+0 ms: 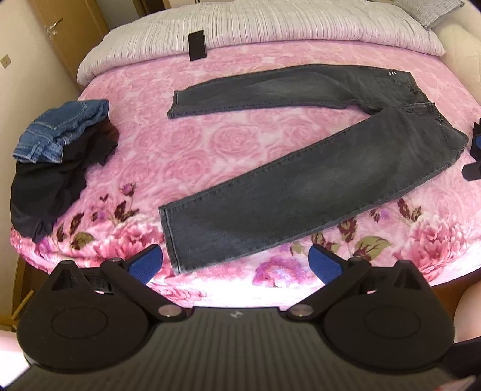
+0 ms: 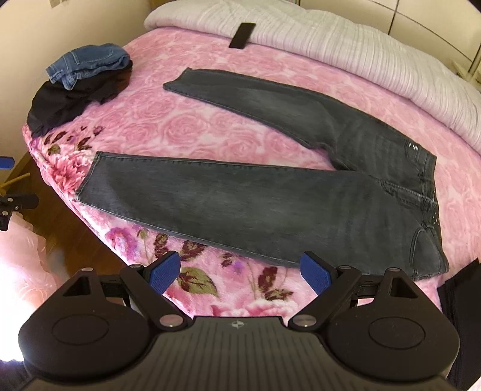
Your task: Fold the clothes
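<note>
Grey jeans (image 1: 300, 168) flat; both tongs (image 1: 236, 264) (image 2: 240, 270) wide, empty.

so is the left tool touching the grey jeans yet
Apart. The left wrist view shows the left tool open, with pink blanket visible between its fingertips and the grey jeans hem.

Left tongs (image 1: 236, 264) agape, right tongs (image 2: 240, 272) agape

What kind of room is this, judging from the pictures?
Most likely a bedroom: a bed with a pink rose-patterned blanket, a white quilt at its far side, and a wooden door nearby.
</note>
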Motion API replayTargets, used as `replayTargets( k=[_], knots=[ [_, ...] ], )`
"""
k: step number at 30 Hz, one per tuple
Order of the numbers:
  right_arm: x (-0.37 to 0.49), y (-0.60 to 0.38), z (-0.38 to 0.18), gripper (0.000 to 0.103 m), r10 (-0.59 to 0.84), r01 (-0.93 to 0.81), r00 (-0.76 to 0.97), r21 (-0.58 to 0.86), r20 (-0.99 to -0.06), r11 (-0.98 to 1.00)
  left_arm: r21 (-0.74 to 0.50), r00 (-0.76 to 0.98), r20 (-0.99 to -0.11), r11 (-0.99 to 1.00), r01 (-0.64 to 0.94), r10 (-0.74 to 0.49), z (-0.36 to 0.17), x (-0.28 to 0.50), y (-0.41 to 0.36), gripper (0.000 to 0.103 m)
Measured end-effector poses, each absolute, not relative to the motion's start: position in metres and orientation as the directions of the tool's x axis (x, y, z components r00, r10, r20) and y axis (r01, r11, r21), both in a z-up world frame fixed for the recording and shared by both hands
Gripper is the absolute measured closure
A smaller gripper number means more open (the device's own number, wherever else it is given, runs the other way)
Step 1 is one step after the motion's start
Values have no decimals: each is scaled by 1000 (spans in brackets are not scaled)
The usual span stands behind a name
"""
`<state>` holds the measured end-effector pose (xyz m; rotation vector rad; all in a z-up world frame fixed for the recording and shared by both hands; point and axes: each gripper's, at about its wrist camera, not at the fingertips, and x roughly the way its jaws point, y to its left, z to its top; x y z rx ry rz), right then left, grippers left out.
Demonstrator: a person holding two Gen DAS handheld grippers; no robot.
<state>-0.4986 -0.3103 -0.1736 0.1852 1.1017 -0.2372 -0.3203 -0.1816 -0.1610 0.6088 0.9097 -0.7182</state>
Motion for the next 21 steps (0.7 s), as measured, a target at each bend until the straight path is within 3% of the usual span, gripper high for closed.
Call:
replayTargets(
  k=[10, 21],
  knots=[
    [-517, -324, -176, 14, -135, 339, 415, 15, -900, 941, 201, 430, -839, 545, 814, -333, -167, -328, -195, 1],
    [-568, -365, -191, 14, -206, 349, 413, -55, -887, 936, 351, 458, -814, 325, 878, -357, -216, -365, -222, 1]
  ],
)
